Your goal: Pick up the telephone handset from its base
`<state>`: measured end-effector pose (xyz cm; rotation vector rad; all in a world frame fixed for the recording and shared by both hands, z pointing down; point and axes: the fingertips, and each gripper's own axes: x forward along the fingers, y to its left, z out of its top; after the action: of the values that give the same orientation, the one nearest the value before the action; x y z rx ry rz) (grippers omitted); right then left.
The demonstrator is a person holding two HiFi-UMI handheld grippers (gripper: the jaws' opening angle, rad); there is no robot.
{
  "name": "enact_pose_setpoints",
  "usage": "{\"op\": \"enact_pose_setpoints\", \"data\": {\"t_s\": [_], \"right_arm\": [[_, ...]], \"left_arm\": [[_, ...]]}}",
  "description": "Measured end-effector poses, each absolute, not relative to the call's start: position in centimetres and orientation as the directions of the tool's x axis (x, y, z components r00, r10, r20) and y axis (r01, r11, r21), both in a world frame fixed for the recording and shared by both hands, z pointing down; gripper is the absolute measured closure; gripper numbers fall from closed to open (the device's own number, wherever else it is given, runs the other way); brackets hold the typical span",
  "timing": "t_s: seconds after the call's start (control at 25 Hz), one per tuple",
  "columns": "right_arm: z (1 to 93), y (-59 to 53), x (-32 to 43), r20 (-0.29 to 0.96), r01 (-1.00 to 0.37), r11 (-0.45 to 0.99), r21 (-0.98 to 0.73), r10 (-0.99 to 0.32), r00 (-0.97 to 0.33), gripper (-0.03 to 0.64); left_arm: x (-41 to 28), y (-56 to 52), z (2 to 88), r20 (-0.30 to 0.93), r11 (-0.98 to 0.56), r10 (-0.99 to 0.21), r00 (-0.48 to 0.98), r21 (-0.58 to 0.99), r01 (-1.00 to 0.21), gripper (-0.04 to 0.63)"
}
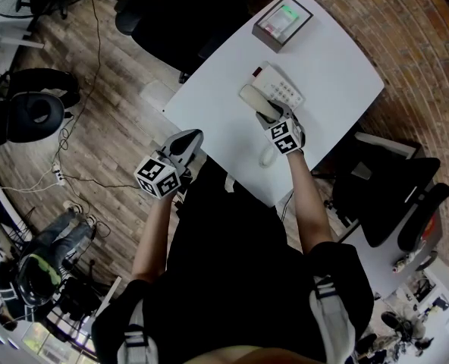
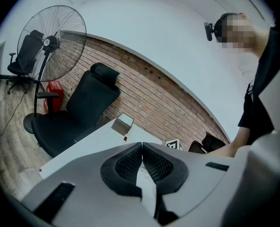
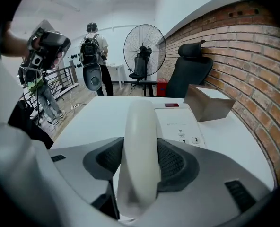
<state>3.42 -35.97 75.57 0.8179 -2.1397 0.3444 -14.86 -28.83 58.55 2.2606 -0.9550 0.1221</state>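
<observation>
A white desk telephone [image 1: 284, 89] stands on the white table [image 1: 217, 123], its keypad toward the brick wall. Its handset [image 1: 253, 101] lies along the left side of the base [image 3: 178, 124]. My right gripper [image 1: 279, 120] reaches down over the near end of the handset [image 3: 141, 141], with a pad pressed against each side of it; the handset still lies along the base. My left gripper [image 1: 186, 144] hovers at the table's near left edge, away from the telephone. In the left gripper view its jaws [image 2: 142, 148] are shut with nothing between them.
A small grey box [image 1: 284, 21] sits at the table's far end, behind the telephone. A black office chair [image 1: 175, 21] stands at the far left of the table, another dark chair [image 1: 391, 188] at the right. A standing fan [image 3: 144, 46] and a person with a backpack [image 3: 95, 56] are farther back.
</observation>
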Motion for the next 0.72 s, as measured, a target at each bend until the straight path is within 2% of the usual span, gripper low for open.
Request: {"op": "enact_pose_setpoints", "data": {"t_s": [0.72], "right_arm": [[75.2, -35.8, 3.2, 0.767, -0.669, 0.742, 0.048, -0.457, -0.451, 0.407]], "left_arm": [[-15.2, -27.6, 57.6, 0.315, -0.514, -0.611, 0.727, 0.54, -0.666, 0.575]]}}
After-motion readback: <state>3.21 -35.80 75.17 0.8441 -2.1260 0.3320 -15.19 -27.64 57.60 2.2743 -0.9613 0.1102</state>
